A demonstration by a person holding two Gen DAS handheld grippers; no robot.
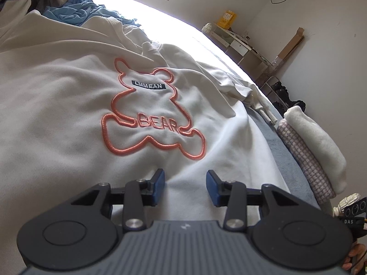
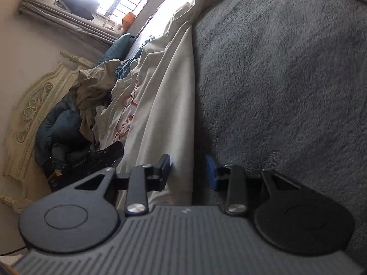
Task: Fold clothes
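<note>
A white sweatshirt (image 1: 68, 119) with an orange bear outline (image 1: 146, 114) and the word BEAR lies spread face up on the bed. In the left wrist view my left gripper (image 1: 185, 183) hovers just above its lower part, open, blue pads apart and nothing between them. The right wrist view is rolled sideways. There the sweatshirt's side edge (image 2: 179, 114) runs along the grey blanket (image 2: 286, 91) and passes between the fingers of my right gripper (image 2: 188, 171). That gripper is open: a dark gap shows between the fabric and the right pad (image 2: 210, 171).
A folded stack, white fleece over a checked piece (image 1: 309, 151), sits on the bed's right edge. A blue garment (image 1: 75, 6) and a loose clothes pile (image 2: 91, 91) lie near the carved headboard (image 2: 29, 114). A shelf unit (image 1: 240, 43) stands by the wall.
</note>
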